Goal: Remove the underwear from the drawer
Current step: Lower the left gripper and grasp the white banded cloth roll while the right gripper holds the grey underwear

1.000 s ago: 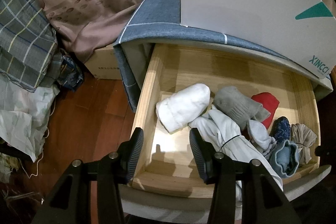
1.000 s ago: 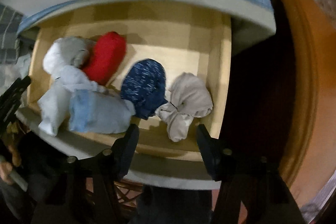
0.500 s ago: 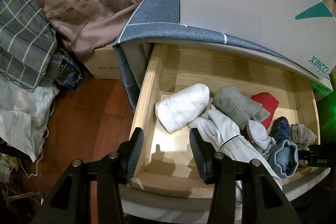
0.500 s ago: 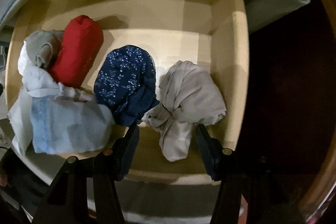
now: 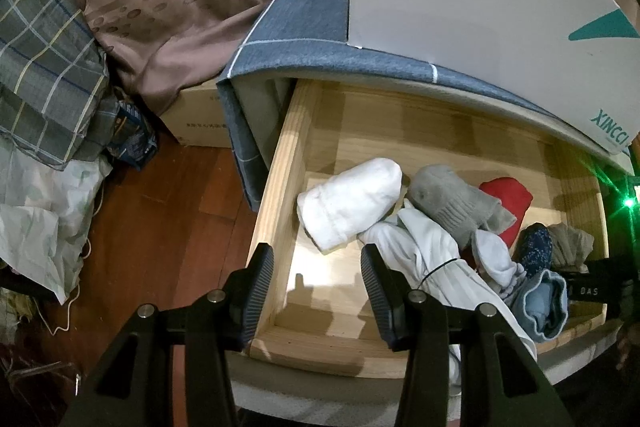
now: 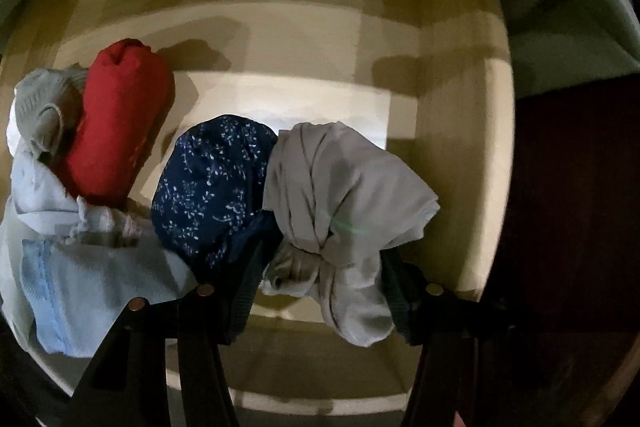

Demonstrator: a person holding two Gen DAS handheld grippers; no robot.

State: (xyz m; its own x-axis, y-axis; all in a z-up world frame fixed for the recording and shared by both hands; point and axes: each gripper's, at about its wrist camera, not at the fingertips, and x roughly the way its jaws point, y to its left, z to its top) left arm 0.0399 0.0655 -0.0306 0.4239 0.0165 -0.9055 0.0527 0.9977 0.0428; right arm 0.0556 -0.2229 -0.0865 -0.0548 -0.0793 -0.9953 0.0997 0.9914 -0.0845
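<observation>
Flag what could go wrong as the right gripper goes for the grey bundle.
1. The right gripper straddles the knotted grey bundle, jaws not visibly pressing; closing on the loose tail alone may let it slip.
2. The navy bundle touches the left finger, so it could get pinched or dragged along.

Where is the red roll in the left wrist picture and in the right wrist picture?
Left wrist: the red roll lies right of centre in the drawer, partly behind the grey sock.
Right wrist: the red roll lies at the left, beside the grey sock at the picture's left edge.
Shared landmark: the navy bundle, which lies to the right of the roll in both views.
</observation>
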